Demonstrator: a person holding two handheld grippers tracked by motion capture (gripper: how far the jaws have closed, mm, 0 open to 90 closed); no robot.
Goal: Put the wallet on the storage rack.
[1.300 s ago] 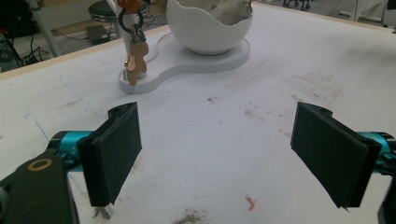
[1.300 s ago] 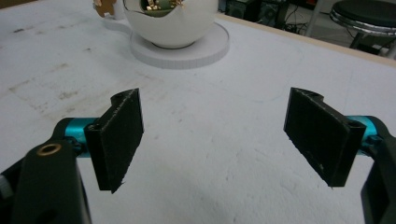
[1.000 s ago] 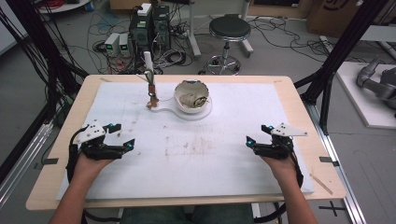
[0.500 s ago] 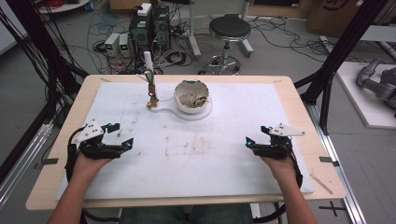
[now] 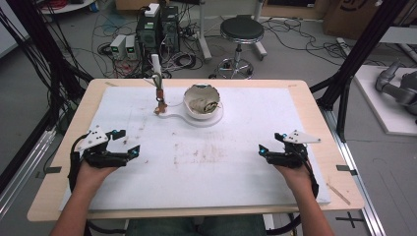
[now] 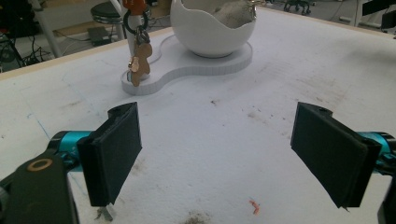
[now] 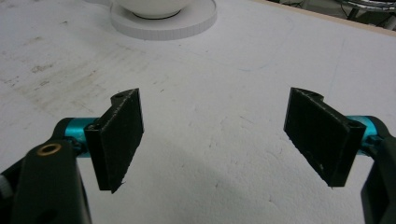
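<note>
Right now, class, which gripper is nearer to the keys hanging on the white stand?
Left. The left gripper sits below-left of the keys; the right gripper lies far across the table, below-right of them.

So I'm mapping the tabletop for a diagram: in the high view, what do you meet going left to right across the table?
Left tool → keys hanging on the stand's post → white bowl → right tool.
</note>
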